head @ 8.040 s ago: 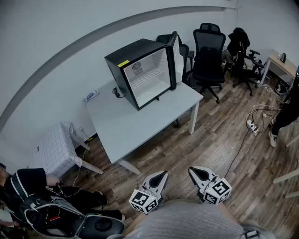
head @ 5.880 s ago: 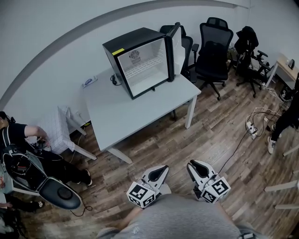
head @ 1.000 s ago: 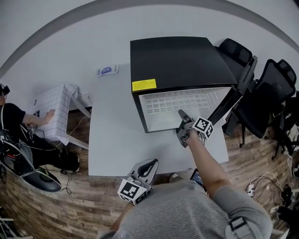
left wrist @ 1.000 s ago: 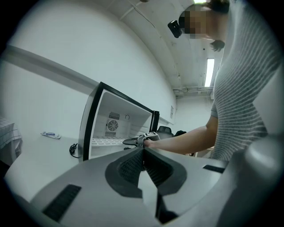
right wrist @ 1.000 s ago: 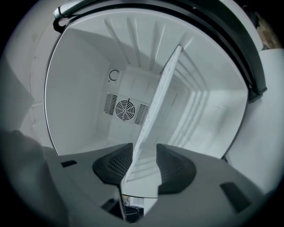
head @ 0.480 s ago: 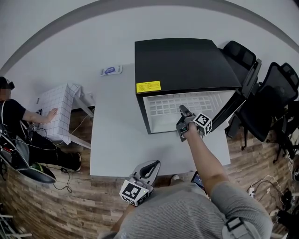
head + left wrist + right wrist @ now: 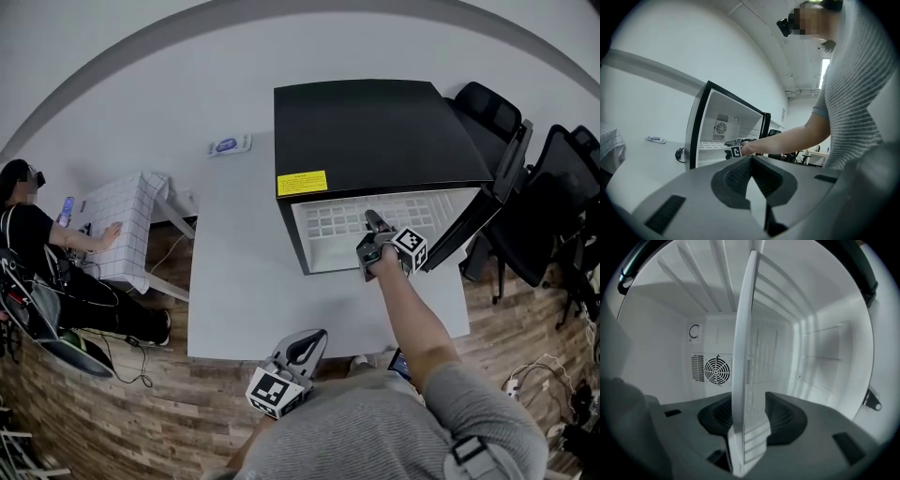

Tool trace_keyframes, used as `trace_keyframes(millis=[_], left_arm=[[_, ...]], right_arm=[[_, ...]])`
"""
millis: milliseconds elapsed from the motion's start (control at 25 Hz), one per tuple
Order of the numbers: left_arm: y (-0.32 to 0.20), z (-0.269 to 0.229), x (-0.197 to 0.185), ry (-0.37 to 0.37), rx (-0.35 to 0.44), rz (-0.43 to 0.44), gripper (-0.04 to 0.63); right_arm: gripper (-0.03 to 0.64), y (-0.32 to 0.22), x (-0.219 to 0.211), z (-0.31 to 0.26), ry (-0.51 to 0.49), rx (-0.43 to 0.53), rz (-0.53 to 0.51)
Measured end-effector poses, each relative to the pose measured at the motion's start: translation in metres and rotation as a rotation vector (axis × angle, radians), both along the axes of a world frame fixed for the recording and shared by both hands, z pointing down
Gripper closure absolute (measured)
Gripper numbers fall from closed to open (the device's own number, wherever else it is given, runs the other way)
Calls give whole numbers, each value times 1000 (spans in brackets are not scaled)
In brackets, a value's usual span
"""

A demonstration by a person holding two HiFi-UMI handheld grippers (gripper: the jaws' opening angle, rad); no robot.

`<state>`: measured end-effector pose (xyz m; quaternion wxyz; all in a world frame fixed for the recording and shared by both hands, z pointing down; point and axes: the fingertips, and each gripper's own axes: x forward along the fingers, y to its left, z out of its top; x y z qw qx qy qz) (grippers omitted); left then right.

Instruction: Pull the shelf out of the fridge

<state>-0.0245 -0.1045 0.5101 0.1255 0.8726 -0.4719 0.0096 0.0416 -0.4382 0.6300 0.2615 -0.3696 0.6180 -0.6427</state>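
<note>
Right gripper (image 7: 372,222) is in at the fridge (image 7: 375,122) mouth, jaws pinching the front edge of the shelf (image 7: 743,357), which sits on its rails inside. Grasp looks made, so the pull comes next: straight back and level so it doesn't jam. Left gripper (image 7: 312,337) hangs low by the table (image 7: 234,281), jaws pressed together on nothing

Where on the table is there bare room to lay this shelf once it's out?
Widest bare patch for the shelf: the table left of the fridge, out to the left edge. A narrower strip runs along the front edge. The right is crowded by the open door and chairs.
</note>
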Motion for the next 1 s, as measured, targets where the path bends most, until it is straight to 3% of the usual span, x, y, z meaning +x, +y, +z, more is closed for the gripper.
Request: trace_keyframes(millis=[280,560,680,880,1000], left_arm=[[-3,3,1,-10,-8,4,584],[-5,3,3,-15,-8,13,584],[-6,3,1,-20,-8,16,584],[-5,5,0,-18,-9,18,584],[-3,6,-1,-18,-8,22,584]], right_arm=[[446,-9,-9,0,-32,-12,11],[450,-13,-15,1,-127,-41,116],[485,-14,-17,-1,-153,-36,156],[572,-17,-16,-10,-109,8,164],[575,-16,-15,-12,-93,27,169]])
